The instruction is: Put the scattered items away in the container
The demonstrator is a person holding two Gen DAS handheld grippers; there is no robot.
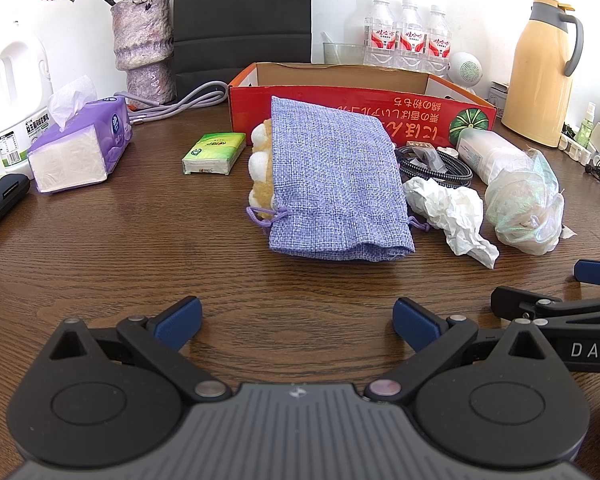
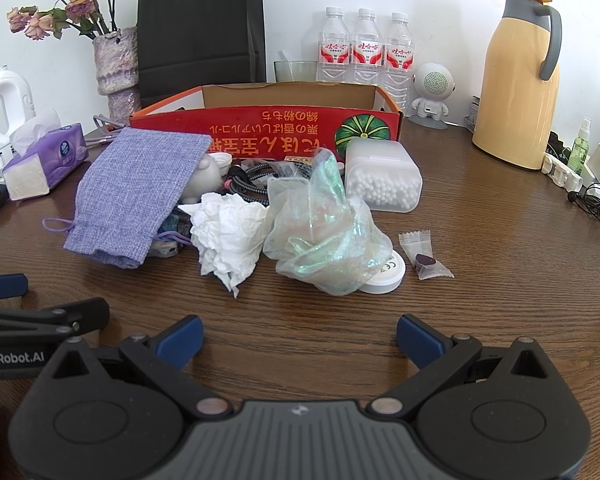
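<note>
Left wrist view: my left gripper (image 1: 296,322) hovers over bare table (image 1: 100,248), fingers spread wide, holding and touching nothing. My right gripper (image 2: 299,339) is equally released and empty.

All clutter lies in front of the red cardboard box (image 1: 360,102), on its near side:
- Purple burlap pouch (image 1: 332,176), leaning against the box front. Judged soft, light and limp; pinch it at the drawstring neck.
- Crumpled tissue (image 2: 228,232), right of the pouch. Near weightless; any fold serves.
- Iridescent plastic wrap (image 2: 324,236), draped over a white round lid. Likely slippery and crushable.
- Cotton-bud case (image 2: 384,180), near the box's right end. Rigid; grip across its flat sides.
- Wrapped candy (image 2: 424,256), farthest right. Small; needs a near-closed pinch.
</note>
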